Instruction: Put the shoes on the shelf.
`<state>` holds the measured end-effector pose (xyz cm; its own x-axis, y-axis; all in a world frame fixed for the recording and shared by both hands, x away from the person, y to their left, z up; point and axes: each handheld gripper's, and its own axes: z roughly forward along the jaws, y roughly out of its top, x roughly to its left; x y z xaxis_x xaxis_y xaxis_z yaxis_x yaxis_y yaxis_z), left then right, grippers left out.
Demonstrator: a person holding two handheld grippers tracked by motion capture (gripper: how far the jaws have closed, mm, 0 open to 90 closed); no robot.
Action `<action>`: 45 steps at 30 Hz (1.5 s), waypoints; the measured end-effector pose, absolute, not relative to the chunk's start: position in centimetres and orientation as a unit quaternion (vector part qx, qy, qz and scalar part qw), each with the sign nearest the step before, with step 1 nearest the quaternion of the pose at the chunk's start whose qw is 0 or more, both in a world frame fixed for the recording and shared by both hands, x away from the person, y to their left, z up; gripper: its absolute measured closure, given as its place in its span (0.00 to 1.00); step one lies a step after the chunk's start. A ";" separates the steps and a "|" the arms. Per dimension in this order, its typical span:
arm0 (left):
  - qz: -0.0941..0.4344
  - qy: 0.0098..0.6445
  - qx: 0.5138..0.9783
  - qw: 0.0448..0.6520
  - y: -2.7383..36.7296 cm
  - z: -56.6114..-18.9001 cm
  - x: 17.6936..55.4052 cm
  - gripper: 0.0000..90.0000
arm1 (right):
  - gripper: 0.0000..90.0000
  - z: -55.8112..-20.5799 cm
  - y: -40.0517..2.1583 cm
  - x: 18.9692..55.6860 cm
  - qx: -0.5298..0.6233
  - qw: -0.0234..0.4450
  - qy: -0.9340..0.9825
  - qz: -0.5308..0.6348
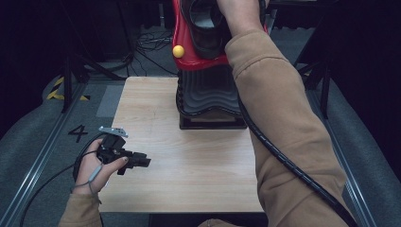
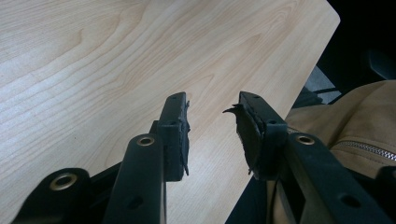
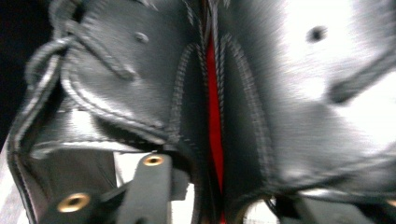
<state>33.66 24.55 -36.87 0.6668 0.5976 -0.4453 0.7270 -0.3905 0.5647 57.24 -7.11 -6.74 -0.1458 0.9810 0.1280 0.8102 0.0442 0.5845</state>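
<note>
At the table's far edge stands a red machine (image 1: 185, 61) with a yellow knob (image 1: 178, 51) and a black ribbed base (image 1: 208, 92); a black leather shoe (image 1: 204, 26) sits on top. My right arm reaches up to that shoe. In the right gripper view, stitched black leather (image 3: 140, 84) is very close, with a red strip (image 3: 213, 116) down the middle. The right gripper (image 3: 219, 191) has its jaws spread wide and its tips are hidden behind the leather. My left gripper (image 1: 142, 162) (image 2: 212, 105) is open and empty, low over the table's near left.
The light wooden table (image 1: 189, 165) is bare in front of the machine. Its left edge is beside my left hand (image 1: 92, 168). A ribbed cable (image 1: 283, 161) trails along my right sleeve. Dark floor, rails and cables surround the table.
</note>
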 end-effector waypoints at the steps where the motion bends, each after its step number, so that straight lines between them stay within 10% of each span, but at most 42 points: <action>1: -0.085 0.398 0.830 0.381 24.4 -36.8 33.6 0.71 | 0.68 -6.8 -7.3 57.2 0.635 0.149 0.708 0.271; 45: -0.078 0.381 0.852 0.350 21.0 -36.4 34.3 0.71 | 0.47 -4.9 -20.6 43.4 0.453 0.137 0.834 0.284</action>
<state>34.26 20.99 -36.44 0.6969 0.5952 -0.4001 0.7046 -0.4642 0.5367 43.40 -20.58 -4.92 -0.5528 0.8329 0.0282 0.6768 0.4290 0.5982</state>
